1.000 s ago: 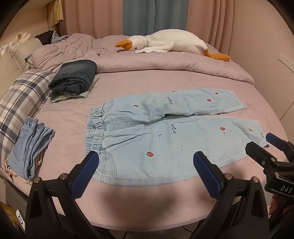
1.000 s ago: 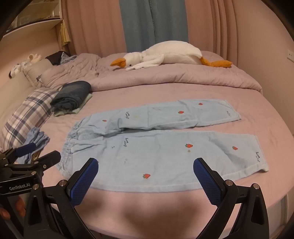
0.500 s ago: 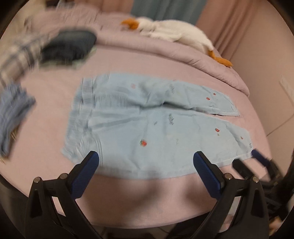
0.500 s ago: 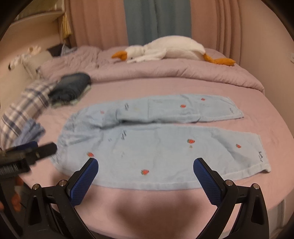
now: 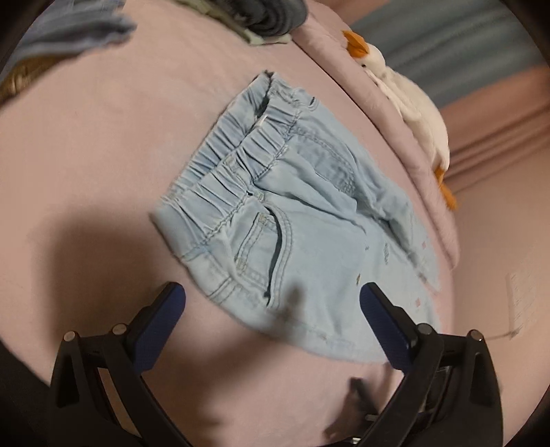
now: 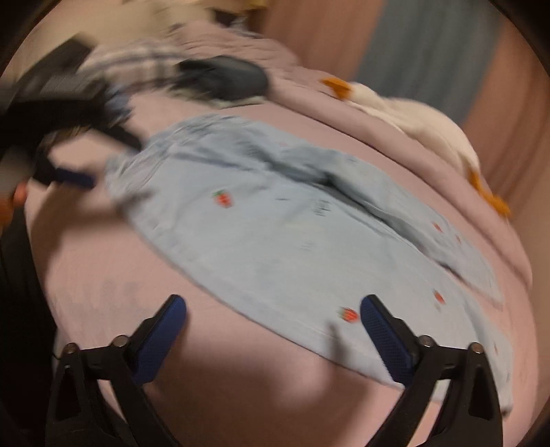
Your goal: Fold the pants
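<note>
Light blue denim pants with strawberry prints lie flat on the pink bed, legs spread side by side. In the left wrist view my left gripper is open and empty, just above the near waistband corner and pocket. In the right wrist view the pants stretch across the bed, and my right gripper is open and empty over the near edge of the front leg. The left gripper shows blurred at the waistband end.
A white plush goose lies on the rolled quilt at the back. A folded dark garment and a plaid pillow lie at the head end. Another pair of folded jeans lies near the bed's edge.
Both grippers have dropped low and tilted toward the pants. The left one moved in close to the waistband, the right one to the front leg's near edge. The pants have not moved.
</note>
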A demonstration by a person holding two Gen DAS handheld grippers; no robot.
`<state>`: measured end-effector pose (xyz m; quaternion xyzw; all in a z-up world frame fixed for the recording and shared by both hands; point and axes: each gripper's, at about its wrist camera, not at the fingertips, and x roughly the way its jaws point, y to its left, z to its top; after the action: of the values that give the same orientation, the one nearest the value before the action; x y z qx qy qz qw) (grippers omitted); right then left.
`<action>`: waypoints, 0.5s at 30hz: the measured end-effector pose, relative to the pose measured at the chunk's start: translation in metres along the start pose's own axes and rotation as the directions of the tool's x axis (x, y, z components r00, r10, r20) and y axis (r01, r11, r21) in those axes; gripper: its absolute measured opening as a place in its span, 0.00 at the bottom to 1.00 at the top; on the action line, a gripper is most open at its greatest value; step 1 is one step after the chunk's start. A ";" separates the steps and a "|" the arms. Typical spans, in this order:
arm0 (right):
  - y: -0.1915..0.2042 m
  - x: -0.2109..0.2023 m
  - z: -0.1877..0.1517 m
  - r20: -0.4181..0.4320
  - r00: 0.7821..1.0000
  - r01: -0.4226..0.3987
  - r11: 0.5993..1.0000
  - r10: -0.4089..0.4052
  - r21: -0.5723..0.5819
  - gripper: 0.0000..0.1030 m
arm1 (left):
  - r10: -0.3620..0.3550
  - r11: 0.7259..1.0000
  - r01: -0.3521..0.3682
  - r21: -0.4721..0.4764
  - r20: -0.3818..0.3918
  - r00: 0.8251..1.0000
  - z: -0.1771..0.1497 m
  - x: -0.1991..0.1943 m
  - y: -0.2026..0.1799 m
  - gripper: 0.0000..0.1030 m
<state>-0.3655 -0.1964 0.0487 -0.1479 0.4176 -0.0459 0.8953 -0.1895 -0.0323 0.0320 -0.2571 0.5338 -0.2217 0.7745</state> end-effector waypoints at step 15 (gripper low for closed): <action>0.037 0.007 0.029 0.093 0.996 -0.004 0.987 0.019 -0.161 0.10 | 0.091 0.982 -0.106 0.155 0.096 0.991 0.022 -0.015 -0.002 0.16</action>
<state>-0.3406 -0.1559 0.0498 -0.2190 0.3783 0.0001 0.8994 -0.1743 -0.0212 0.0506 -0.1769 0.4917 -0.2137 0.8254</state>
